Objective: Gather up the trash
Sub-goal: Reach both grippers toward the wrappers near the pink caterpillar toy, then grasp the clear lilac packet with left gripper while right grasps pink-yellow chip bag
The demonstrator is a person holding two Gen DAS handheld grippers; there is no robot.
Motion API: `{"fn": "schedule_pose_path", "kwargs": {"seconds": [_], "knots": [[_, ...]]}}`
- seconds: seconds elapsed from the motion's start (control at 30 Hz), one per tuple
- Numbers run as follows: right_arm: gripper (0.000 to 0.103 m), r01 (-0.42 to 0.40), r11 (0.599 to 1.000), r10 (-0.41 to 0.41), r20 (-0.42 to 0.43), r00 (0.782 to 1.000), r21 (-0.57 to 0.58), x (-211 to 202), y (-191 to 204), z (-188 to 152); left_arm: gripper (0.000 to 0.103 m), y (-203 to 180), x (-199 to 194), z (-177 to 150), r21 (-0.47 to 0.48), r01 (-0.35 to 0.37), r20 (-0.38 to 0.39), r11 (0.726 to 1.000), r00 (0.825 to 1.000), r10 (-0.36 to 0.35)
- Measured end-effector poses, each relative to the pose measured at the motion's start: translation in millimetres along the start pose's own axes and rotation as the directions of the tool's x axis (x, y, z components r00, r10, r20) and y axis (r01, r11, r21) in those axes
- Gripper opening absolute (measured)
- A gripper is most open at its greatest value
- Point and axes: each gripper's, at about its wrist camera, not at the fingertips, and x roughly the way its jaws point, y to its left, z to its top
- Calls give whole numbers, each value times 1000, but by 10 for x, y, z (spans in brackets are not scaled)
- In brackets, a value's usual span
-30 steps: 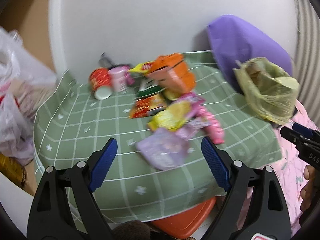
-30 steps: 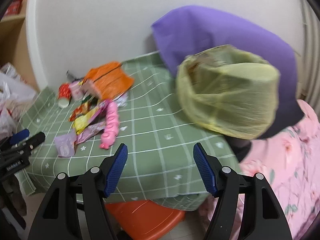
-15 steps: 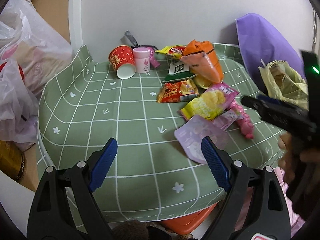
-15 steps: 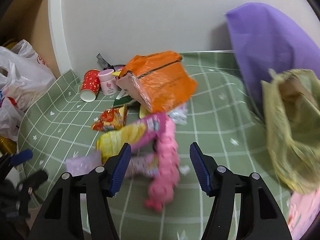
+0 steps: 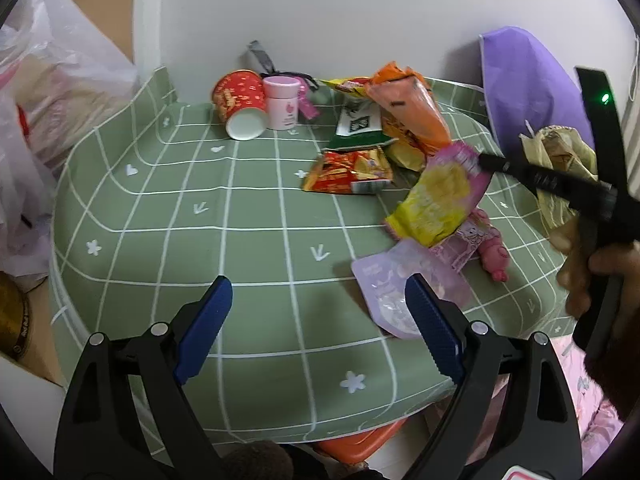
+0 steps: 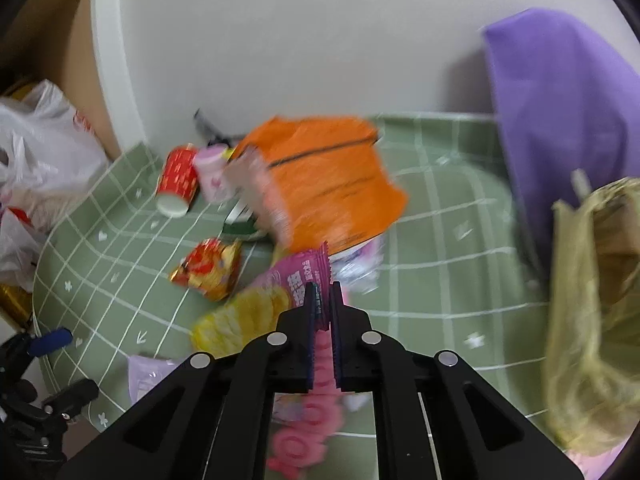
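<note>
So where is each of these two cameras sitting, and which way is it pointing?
Left wrist view: on the left gripper, looking down along its open blue fingers at the green table; the person's right hand shows at the edge.
Right wrist view: on the right gripper, looking down across the table; its jaws are closing on a corner of the pink-and-yellow snack packet.
Shared: both show that packet, the red paper cup, the orange bag and the yellowish trash bag.

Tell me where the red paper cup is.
The red paper cup lies tipped on its side at the far left of the green mat, against the wall, touching the small pink jar.
</note>
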Motion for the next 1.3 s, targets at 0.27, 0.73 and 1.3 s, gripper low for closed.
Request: {"fn": "schedule_pose_path", "kwargs": {"seconds": [0.27, 0.73, 1.3], "knots": [[8, 123, 992, -125, 76, 989, 31, -432, -506, 115, 64, -106, 172, 61, -25, 81, -77, 996, 994, -83], [8, 182, 974, -191, 53, 980, 135, -920, -861, -588, 47, -266, 227, -111, -137, 16, -125, 990, 992, -34], [57, 25, 956, -29, 7, 1000, 292, -972, -1089, -1073, 0, -355, 403, 99, -55, -27, -108, 998, 994, 21]]}}
